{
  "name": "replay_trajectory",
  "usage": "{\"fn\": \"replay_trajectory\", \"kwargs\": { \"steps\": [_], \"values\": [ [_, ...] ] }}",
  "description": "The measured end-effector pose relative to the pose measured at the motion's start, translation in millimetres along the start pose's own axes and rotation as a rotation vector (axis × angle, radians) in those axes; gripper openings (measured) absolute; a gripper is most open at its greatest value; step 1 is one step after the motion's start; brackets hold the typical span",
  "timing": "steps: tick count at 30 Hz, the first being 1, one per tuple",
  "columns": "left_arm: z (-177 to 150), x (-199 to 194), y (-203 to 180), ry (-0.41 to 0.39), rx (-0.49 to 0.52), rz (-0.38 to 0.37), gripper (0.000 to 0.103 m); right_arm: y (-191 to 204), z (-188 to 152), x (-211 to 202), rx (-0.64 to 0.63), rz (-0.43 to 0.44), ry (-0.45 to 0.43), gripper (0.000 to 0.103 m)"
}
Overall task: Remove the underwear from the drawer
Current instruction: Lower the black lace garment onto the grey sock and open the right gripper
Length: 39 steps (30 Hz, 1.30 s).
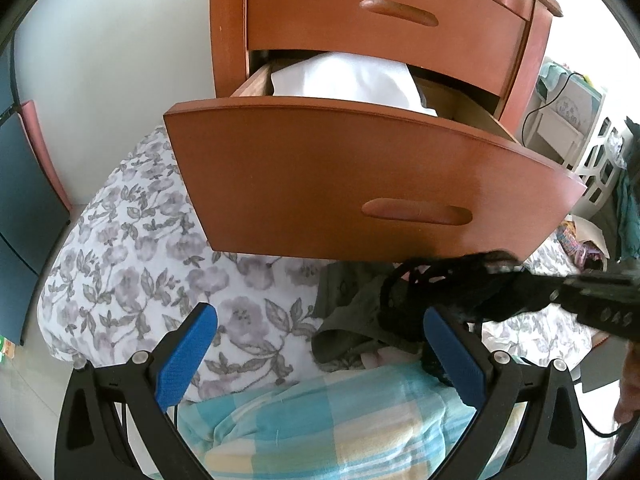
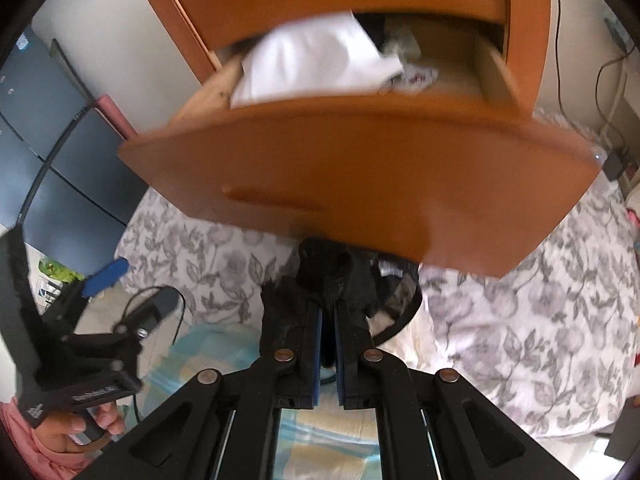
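The right hand-held gripper (image 2: pixel 328 320) has its blue pads nearly together, clamped on a piece of black lace underwear (image 2: pixel 328 276) that bunches out past the fingertips. It hangs just below the front panel of the pulled-out wooden drawer (image 2: pixel 360 184), above the bed's floral quilt (image 2: pixel 540 320). In the left wrist view the same black underwear (image 1: pixel 436 284) dangles from the right tool over a grey-green garment (image 1: pixel 348 308) lying on the quilt. The left hand-held gripper (image 1: pixel 320 348) stands wide with nothing between its blue pads, hovering over a blue and yellow checked cloth (image 1: pixel 320 412). Inside the open drawer a folded white cloth (image 1: pixel 344 80) sits at the left, with small pale items (image 2: pixel 416 76) beside it
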State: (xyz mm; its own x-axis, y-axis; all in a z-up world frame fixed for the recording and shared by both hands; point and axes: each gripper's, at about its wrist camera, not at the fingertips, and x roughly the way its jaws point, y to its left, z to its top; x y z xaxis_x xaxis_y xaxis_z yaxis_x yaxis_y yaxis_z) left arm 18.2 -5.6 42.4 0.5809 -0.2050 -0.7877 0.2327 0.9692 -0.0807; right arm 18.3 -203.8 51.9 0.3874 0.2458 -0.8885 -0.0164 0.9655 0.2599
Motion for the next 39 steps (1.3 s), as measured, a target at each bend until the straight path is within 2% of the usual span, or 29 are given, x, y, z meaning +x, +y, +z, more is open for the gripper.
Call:
{"fn": "replay_trajectory", "kwargs": {
  "steps": [11, 18, 25, 27, 29, 33, 39],
  "values": [
    [-1.3, 8.1, 3.0, 0.031, -0.009, 0.005, 0.103, -9.8, -18.1, 41.4, 0.051, -0.031, 0.121, 0.009],
    [-4.8, 16.2, 5.2, 0.070, -0.010, 0.018, 0.103, -14.9, -20.9, 48.5, 0.079, -0.055, 0.147, 0.010],
    [-6.8, 20.3, 6.9, 0.091, -0.009, 0.030, 0.103, -16.5, -20.7, 47.2, 0.088, -0.103, 0.161, 0.039],
    [-6.8, 20.5, 7.0, 0.091, -0.009, 0.031, 0.103, -16.2, -20.8, 45.9, 0.085, -0.114, 0.157, 0.053],
    [-6.9, 20.8, 7.2, 0.092, -0.008, 0.032, 0.103, -15.3, -20.2, 44.1, 0.083, -0.122, 0.150, 0.057],
    [-6.8, 20.8, 8.2, 0.095, -0.008, 0.035, 0.103, -14.8, -17.9, 38.8, 0.080, -0.140, 0.130, 0.073],
    [-6.7, 19.5, 8.5, 0.091, -0.009, 0.039, 0.103, -17.5, -15.9, 32.1, 0.079, -0.155, 0.095, 0.083]
  ]
}}
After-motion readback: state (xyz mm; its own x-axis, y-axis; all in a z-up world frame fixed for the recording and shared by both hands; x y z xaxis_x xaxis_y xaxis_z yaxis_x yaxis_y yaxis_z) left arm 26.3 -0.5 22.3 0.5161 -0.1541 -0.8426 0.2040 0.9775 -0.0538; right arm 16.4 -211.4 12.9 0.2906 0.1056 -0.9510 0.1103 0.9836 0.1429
